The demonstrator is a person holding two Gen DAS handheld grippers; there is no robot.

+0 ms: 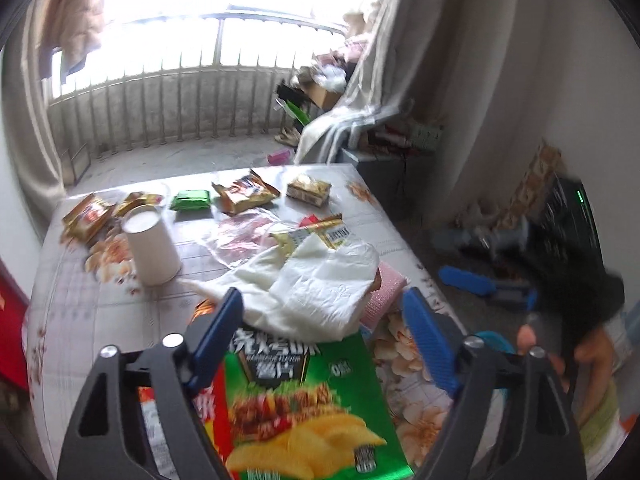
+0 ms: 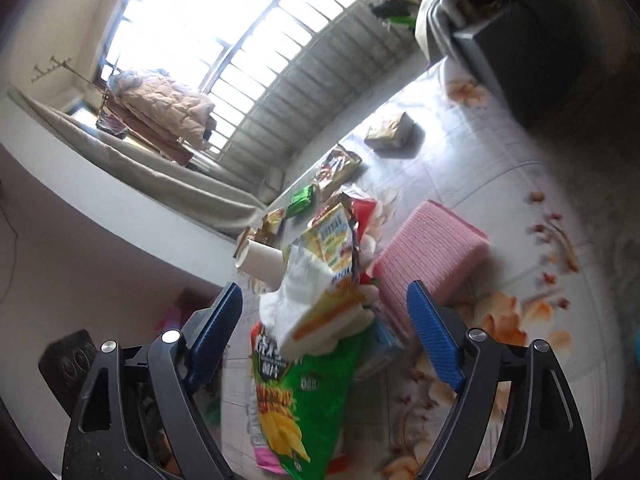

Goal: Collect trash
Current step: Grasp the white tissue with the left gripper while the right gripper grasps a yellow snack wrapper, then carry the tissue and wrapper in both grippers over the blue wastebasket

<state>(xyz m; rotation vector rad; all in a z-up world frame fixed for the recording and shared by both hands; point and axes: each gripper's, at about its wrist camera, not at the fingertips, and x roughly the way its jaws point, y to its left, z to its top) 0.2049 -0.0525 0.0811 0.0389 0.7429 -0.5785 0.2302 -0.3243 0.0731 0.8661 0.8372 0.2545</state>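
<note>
The table (image 1: 72, 320), covered in a floral cloth, carries scattered litter. Largest is the white plastic bag (image 1: 320, 292), lying crumpled at mid-table with a yellow wrapper (image 1: 320, 232) at its mouth; it looks light, limp and slippery, so take hold at a bunched fold of its rim, not the flat film. The green chip bag (image 1: 304, 400) lies flat on the near edge, between the fingers of the left gripper (image 1: 324, 320); judged light, crinkly and easily crushed, best pinched at a sealed end. The white cup (image 1: 152, 248) stands upright, stiff but thin-walled. Left gripper and right gripper (image 2: 324, 312) both stand spread, pinching nothing.
</note>
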